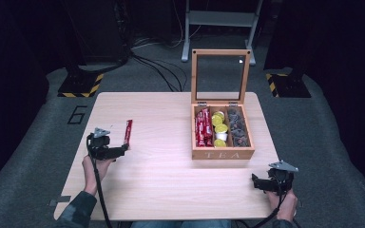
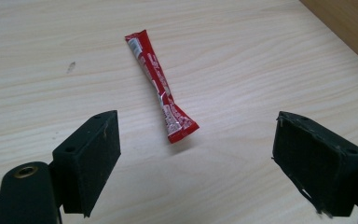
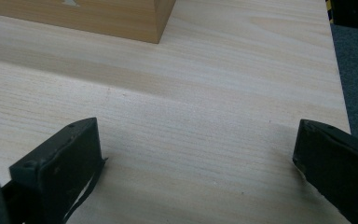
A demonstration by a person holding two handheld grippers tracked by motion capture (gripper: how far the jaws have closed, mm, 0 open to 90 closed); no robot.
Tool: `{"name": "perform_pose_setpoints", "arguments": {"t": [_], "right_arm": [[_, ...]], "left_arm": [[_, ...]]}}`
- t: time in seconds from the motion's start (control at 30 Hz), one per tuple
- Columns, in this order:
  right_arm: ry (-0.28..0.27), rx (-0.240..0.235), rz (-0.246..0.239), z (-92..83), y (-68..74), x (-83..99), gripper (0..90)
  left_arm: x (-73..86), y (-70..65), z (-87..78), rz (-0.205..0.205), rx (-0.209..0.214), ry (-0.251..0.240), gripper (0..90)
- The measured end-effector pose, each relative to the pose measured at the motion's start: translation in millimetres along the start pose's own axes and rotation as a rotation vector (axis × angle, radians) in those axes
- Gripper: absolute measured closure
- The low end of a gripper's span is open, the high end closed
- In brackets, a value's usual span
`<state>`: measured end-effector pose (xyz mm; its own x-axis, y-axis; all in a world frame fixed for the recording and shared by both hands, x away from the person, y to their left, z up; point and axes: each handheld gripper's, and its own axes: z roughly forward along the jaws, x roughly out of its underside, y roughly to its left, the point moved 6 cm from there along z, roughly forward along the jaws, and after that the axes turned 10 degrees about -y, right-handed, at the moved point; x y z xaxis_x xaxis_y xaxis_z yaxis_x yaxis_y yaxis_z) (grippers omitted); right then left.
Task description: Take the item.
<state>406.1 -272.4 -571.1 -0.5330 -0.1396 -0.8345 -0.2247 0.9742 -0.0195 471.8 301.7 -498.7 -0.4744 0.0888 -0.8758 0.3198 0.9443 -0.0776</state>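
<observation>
Dark room w/ grey carpet, hazard-striped stand bases at the back, and a pale wooden desk (image 1: 161,180) sitting in the middle.

Left gripper (image 2: 196,163): jaws standing wide apart, gripping nothing, hovering just above the desk top. Directly ahead of the gap a red sachet (image 2: 161,86) is lying flat on the wood, long and thin, slightly twisted mid-length, near end just beyond the jaws, not touching either. In the high view the sachet (image 1: 128,131) is lying at the desk's left part, just beside the left gripper (image 1: 119,149), which the person's left hand (image 1: 97,166) is holding from below, cable trailing back over the desk's near edge.

Right gripper (image 3: 196,168): jaws also spread wide, nothing between them but bare wood. Ahead, a corner of the wooden box (image 3: 121,18) is showing, well apart from the jaws. High view: right gripper (image 1: 261,183) sitting at the desk's near right corner, grey plate on top, right hand (image 1: 285,204) behind it.

The box (image 1: 223,154), marked TEA on its front, is standing right of centre w/ its glass-paned lid (image 1: 221,76) upright. Three compartments: red sachets (image 1: 203,127) on the left, yellow pods (image 1: 220,128) in the middle, dark pods (image 1: 238,127) on the right.
</observation>
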Motion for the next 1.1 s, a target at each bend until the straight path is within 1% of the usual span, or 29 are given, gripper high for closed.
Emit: {"name": "perform_pose_setpoints", "arguments": {"t": [0.1, 0.17, 0.2, 0.23, 0.33, 0.43, 0.53, 0.63, 0.73, 0.8, 0.87, 0.93, 0.97, 1.03, 1.1], "right_arm": [[0.001, 0.000, 0.001, 0.0, 0.0, 0.0, 0.4], [0.002, -0.002, -0.001, -0.1, -0.1, 0.1, 0.4], [0.001, -0.001, 0.001, 0.0, 0.0, 0.0, 0.4], [0.001, -0.001, 0.001, 0.0, -0.1, 0.0, 0.4], [0.001, -0.001, 0.001, 0.0, -0.1, 0.1, 0.4], [0.002, -0.002, 0.000, 0.0, -0.1, 0.1, 0.4], [0.000, 0.000, 0.001, 0.0, 0.0, 0.0, 0.4], [0.000, 0.001, 0.001, 0.0, 0.0, 0.0, 0.4], [0.001, 0.000, 0.002, 0.0, 0.0, 0.0, 0.4], [0.000, 0.000, 0.001, 0.0, 0.0, 0.0, 0.4], [0.000, 0.001, 0.001, 0.0, 0.1, 0.0, 0.4], [0.000, 0.001, 0.001, 0.0, 0.1, 0.0, 0.4], [0.001, 0.000, 0.000, -0.1, 0.0, 0.0, 0.4], [0.000, 0.001, 0.000, -0.1, 0.1, 0.0, 0.4], [0.000, 0.001, 0.000, -0.1, 0.1, 0.0, 0.5]], "left_arm": [[0.4, 2.5, -13.0, 0.015, -0.006, -0.014, 14.9], [2.7, 4.6, -21.2, 0.016, -0.009, -0.024, 14.9], [4.7, 6.1, -25.6, 0.018, -0.017, -0.031, 14.9], [6.2, 6.9, -28.8, 0.020, -0.015, -0.025, 14.9], [12.3, 11.1, -40.0, 0.022, -0.025, -0.035, 14.8], [16.6, 14.5, -47.7, 0.024, -0.029, -0.037, 14.7], [25.9, 18.2, -56.4, 0.020, -0.033, -0.035, 14.7], [34.3, 20.9, -60.9, 0.020, -0.042, -0.030, 14.6], [46.6, 25.3, -65.3, 0.012, -0.047, -0.015, 14.5], [55.7, 28.2, -67.2, 0.010, -0.064, -0.015, 14.5], [62.7, 30.1, -68.7, 0.014, -0.068, 0.001, 14.5], [73.6, 33.5, -69.3, 0.013, -0.078, 0.012, 14.4], [79.5, 35.4, -69.3, 0.013, -0.077, 0.027, 14.2], [88.5, 37.8, -67.7, 0.010, -0.082, 0.032, 13.7], [95.3, 39.8, -67.3, 0.015, -0.089, 0.048, 13.6]]}}
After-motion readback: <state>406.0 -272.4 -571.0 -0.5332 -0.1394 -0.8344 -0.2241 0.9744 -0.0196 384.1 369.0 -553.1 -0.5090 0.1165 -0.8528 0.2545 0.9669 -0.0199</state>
